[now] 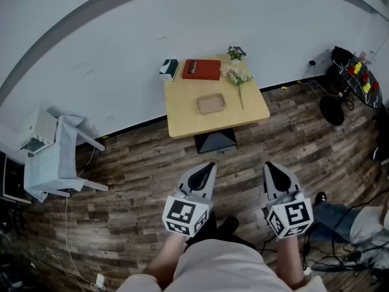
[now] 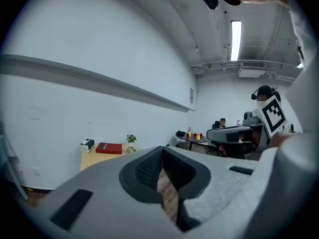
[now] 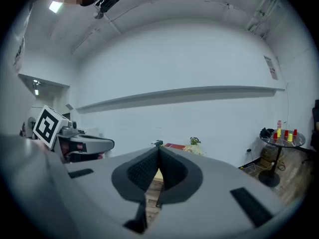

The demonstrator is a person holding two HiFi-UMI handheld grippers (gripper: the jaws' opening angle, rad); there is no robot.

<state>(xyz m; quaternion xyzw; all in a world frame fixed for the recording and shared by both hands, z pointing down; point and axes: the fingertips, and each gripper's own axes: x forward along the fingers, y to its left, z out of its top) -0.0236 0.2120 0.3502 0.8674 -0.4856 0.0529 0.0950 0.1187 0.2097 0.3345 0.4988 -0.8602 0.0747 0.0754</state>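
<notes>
The left gripper (image 1: 209, 165), jaws pressed together on nothing, points straight at the shallow tray (image 1: 211, 104) on the bench (image 1: 182, 119), well apart ahead. The right gripper (image 1: 270, 165), likewise closed and empty, stands farther from it, off to the side.

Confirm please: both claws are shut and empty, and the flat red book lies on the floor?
No. The flat red rectangular book lies on the light wooden square table, not the floor; the head view shows it. Left claw and right claw are shut, empty.

Steep overhead; two low views facing table (image 1: 182, 114)
</notes>
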